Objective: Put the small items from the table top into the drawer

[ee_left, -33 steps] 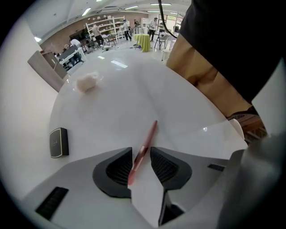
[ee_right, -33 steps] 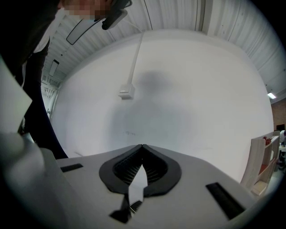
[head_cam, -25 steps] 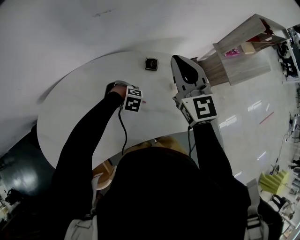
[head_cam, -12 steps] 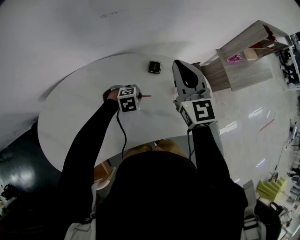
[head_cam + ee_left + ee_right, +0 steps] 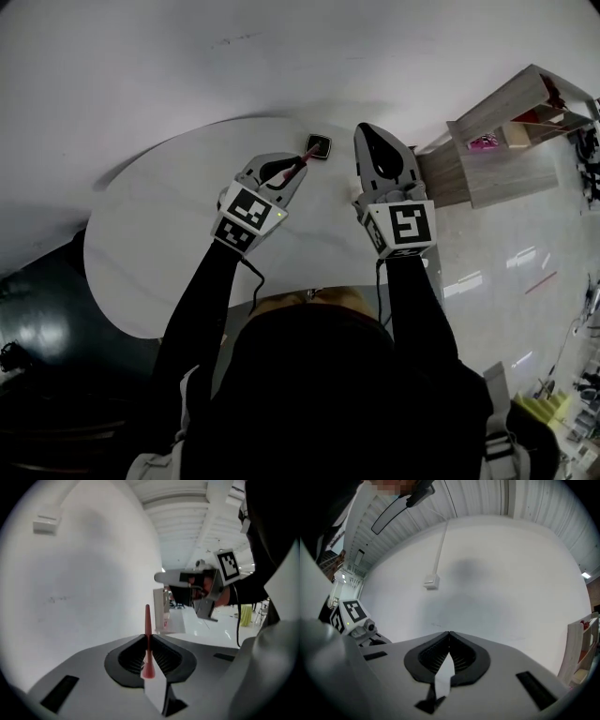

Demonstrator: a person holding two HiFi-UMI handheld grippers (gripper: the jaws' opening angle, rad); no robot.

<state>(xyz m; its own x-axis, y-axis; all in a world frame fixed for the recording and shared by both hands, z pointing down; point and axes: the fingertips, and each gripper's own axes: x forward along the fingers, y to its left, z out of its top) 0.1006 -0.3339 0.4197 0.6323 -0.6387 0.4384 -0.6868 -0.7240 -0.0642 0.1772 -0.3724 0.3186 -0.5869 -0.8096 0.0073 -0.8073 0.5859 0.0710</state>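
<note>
The thin red stick (image 5: 147,618) is clamped in my left claw (image 5: 300,166), pinched between the two pads with the jaws nearly together. Its long axis runs straight along the line the claw points. The thicker end sits back between the pads and the narrow tip pokes out past the claw's tips. In the head view the stick is held up off the table (image 5: 159,244), over its far part. The tip aims up and to the right at a small black square item (image 5: 318,145), which lies flat near the table's far edge.

My right claw (image 5: 448,634) is level just to the right of the left one. Its jaws are closed together with nothing between them.

The table is round, white and plain. Behind it is a bare white wall with a small box and a conduit running up from it. To the right stands a pale wooden shelf unit (image 5: 506,141) on a glossy light floor (image 5: 506,272).
</note>
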